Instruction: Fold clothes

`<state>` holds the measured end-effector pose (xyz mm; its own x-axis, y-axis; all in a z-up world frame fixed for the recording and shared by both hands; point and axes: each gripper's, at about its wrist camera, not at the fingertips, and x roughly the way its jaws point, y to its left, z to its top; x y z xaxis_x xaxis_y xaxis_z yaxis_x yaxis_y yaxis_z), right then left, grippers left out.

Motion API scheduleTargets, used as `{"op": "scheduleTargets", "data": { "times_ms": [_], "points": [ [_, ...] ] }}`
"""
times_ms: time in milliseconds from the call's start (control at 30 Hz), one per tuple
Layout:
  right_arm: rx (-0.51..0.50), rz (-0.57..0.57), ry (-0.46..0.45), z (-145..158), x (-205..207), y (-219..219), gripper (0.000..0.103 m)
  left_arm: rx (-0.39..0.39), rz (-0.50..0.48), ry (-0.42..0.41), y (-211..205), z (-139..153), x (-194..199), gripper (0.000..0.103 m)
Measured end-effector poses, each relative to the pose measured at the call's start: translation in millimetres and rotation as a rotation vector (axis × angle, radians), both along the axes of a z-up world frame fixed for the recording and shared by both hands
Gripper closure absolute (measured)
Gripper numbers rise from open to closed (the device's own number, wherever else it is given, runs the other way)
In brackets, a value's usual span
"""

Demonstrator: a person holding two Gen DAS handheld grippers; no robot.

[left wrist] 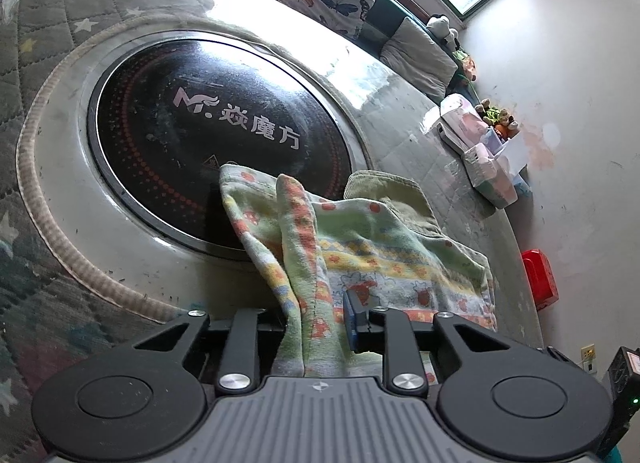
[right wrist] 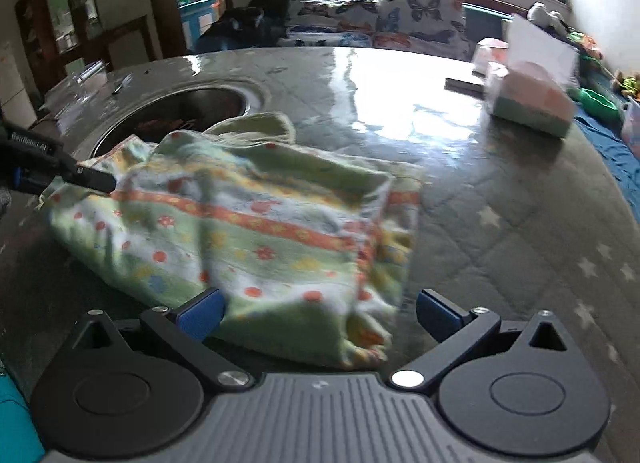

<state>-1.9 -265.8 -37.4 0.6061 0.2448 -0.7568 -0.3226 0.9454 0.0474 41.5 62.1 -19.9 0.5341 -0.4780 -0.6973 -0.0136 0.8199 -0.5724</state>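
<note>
A green patterned cloth (left wrist: 380, 247) with orange bands and red dots lies partly folded on the round table, one edge over the black cooktop (left wrist: 208, 135). My left gripper (left wrist: 316, 327) is shut on a bunched edge of the cloth. In the right wrist view the cloth (right wrist: 248, 219) lies in front of my right gripper (right wrist: 320, 315), which is open with the near cloth corner between its blue fingertips (right wrist: 200, 313). The left gripper's tip (right wrist: 92, 179) shows at the cloth's left edge.
The table has a quilted star-print cover (right wrist: 520, 223) under clear plastic. Tissue packs and boxes (right wrist: 532, 91) stand at the far right edge. A butterfly-print sofa (right wrist: 400, 19) is behind the table. A red box (left wrist: 540, 279) sits on the floor.
</note>
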Motion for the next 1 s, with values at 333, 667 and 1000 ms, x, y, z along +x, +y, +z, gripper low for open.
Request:
{"op": "scheduleTargets", "data": {
  "times_ms": [333,667,1000],
  "points": [
    [0.0,-0.111,0.0,0.8,-2.3,-31.0,0.003,0.014,-0.016,0.001,-1.0,0.7,1.1,0.075],
    [0.055,-0.144,-0.011,3.5,-9.6,-39.1,0.018,0.027,-0.027,0.0,-2.9,1.1,3.1,0.074],
    [0.074,-0.139,-0.048,0.5,25.3,-21.0,0.033,0.061,-0.041,-0.021,-7.0,2.4,1.2,0.079]
  ]
}}
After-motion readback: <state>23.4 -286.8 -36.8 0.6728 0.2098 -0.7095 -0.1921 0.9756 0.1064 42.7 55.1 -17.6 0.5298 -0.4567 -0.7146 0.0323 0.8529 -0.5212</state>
